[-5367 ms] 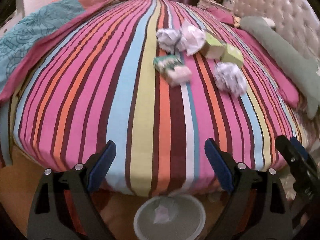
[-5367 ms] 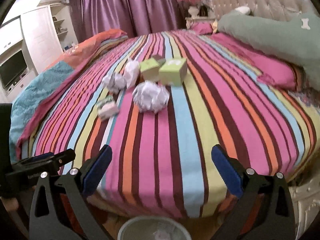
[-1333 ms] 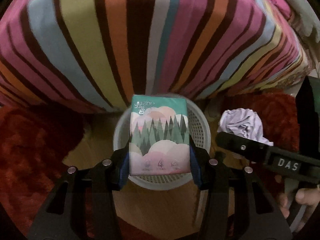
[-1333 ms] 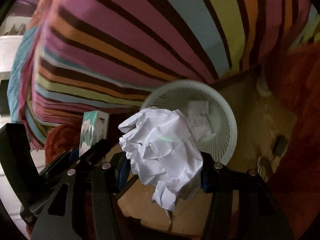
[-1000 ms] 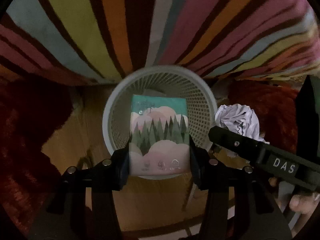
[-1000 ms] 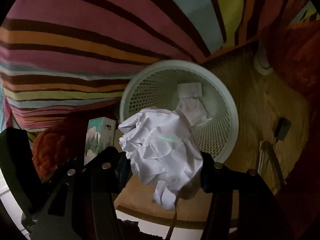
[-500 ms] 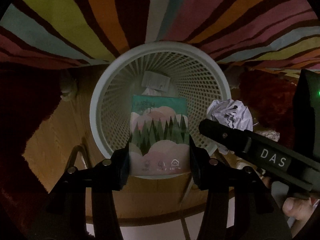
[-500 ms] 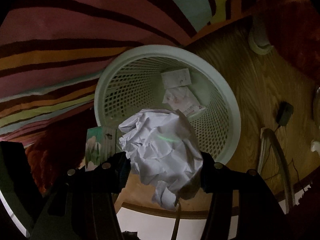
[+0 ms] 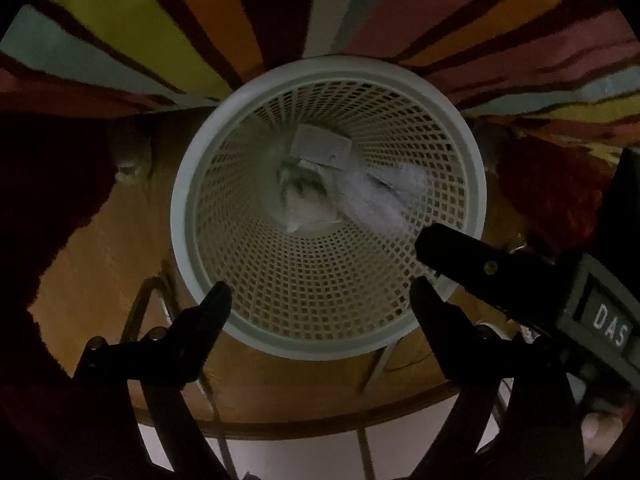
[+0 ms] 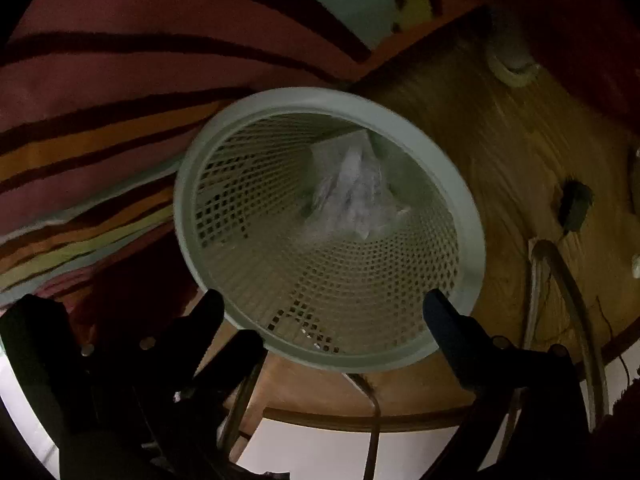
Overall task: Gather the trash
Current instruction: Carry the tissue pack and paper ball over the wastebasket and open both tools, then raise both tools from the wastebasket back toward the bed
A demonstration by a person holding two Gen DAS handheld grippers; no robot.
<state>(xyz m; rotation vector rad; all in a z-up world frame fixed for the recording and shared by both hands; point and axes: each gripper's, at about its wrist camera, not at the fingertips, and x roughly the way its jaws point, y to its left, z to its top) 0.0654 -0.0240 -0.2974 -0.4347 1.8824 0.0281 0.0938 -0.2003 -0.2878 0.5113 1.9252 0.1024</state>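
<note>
A pale mesh waste basket [image 9: 188, 208] stands on the wood floor beside the striped bed; it also shows in the right wrist view [image 10: 472, 248]. Inside it a tissue pack [image 9: 308, 196] and a crumpled paper ball [image 9: 384, 196] are blurred in motion over a small white paper [image 9: 320, 148]. The paper ball shows in the right wrist view too [image 10: 352, 196]. My left gripper [image 9: 320, 300] is open and empty above the basket's near rim. My right gripper [image 10: 324, 308] is open and empty above the rim; one of its fingers [image 9: 480, 264] crosses the left wrist view.
The striped bedspread [image 9: 160, 20] hangs just behind the basket. A red shaggy rug [image 9: 556, 196] lies to the right and another part [image 9: 40, 184] to the left. Cables and a hose [image 10: 572, 292] run over the wood floor [image 10: 500, 152] at the right.
Both grippers have opened. The tissue pack has left the left gripper and the paper ball the right one, and both are falling into the basket.
</note>
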